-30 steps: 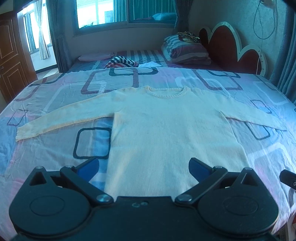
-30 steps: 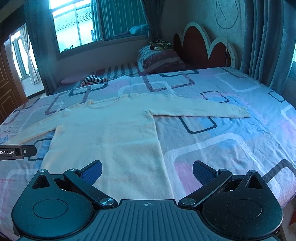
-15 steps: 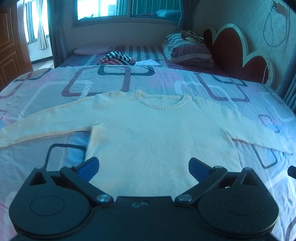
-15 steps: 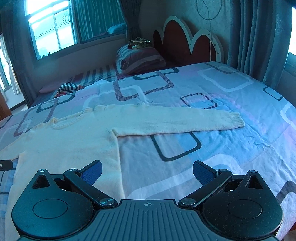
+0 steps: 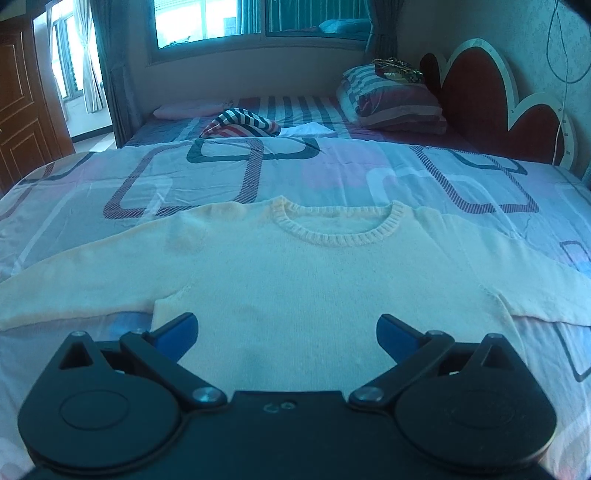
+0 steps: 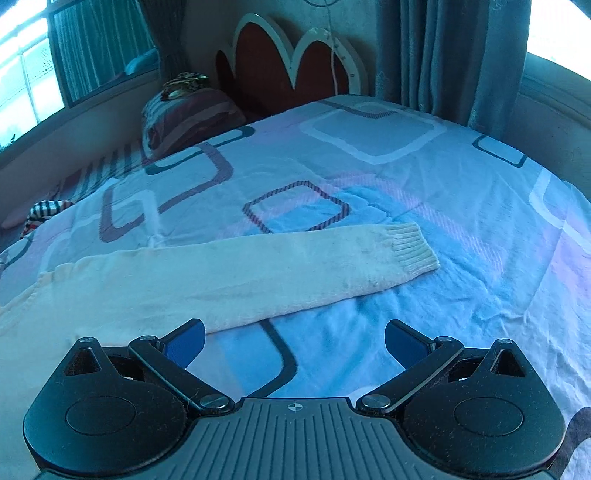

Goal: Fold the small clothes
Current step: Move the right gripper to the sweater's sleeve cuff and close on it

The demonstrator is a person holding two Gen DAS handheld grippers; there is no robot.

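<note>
Left claw (image 5: 286, 330): jaws spread wide, nothing between the blue pads (image 5: 176, 329); it hangs over the chest of the sweater (image 5: 314, 280), facing the ribbed collar (image 5: 340, 236)

Right claw (image 6: 294, 339): jaws equally wide, holding nothing; it sits above bare bedsheet just beside the near edge of the right sleeve (image 6: 258, 273). Left pad (image 6: 184, 341) overlaps the sleeve's edge in view; contact cannot be told

Sweater: cream knit, lying flat and face up on the bed (image 5: 332, 173), both sleeves stretched out sideways, unfolded. Right sleeve ends in a ribbed cuff (image 6: 415, 249) resting on the sheet, well ahead of the right claw

Beyond the sweater: a striped garment (image 5: 240, 123) and a striped pillow (image 5: 391, 103) at the far side, near a red scalloped headboard (image 5: 491, 107). Window (image 5: 258, 18) behind, curtains (image 6: 443, 55) to the right
</note>
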